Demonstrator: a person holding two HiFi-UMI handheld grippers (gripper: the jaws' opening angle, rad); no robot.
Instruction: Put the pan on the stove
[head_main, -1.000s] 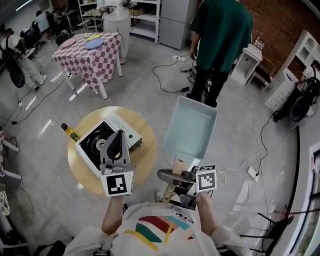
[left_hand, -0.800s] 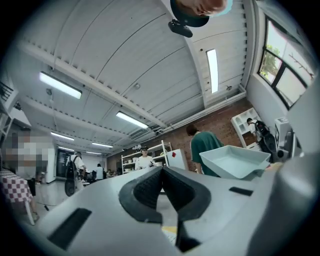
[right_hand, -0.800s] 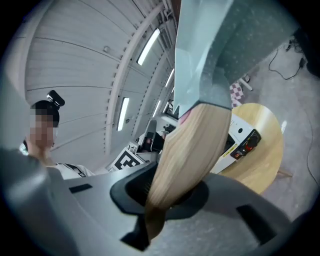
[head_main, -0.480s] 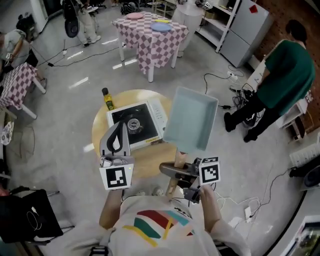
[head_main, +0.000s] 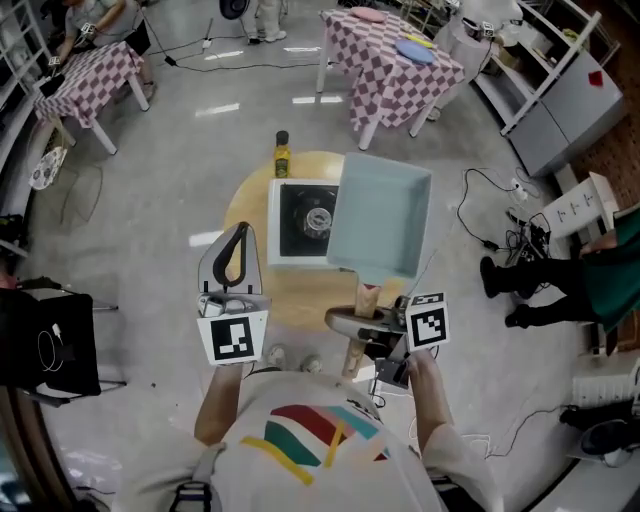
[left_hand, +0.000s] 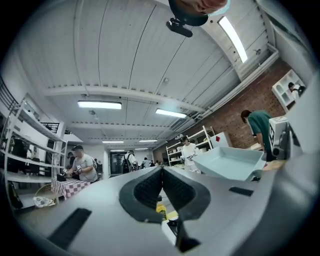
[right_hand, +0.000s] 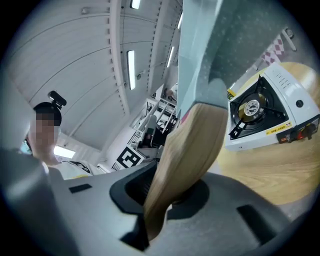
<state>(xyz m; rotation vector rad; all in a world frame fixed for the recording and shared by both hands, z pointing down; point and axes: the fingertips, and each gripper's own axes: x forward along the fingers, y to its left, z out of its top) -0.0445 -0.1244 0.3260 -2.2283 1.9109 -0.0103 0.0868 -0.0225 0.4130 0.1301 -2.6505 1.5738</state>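
The right hand-held gripper (head_main: 358, 325) is clamped on the wooden handle (head_main: 366, 298) of the light blue square pan (head_main: 382, 215). The head view shows the pan up in the air, covering the right side of the gas stove (head_main: 298, 222) on the round table (head_main: 300, 292). The right gripper view shows more: there is a gap between the pan and the stove, so the pan is not set down. The left hand-held gripper (head_main: 240, 232) hangs at the near left of the table. Its own view shows its jaws pressed together, holding nothing. The head view also shows a yellow bottle (head_main: 282, 158) at the table's far edge, just beside the stove.
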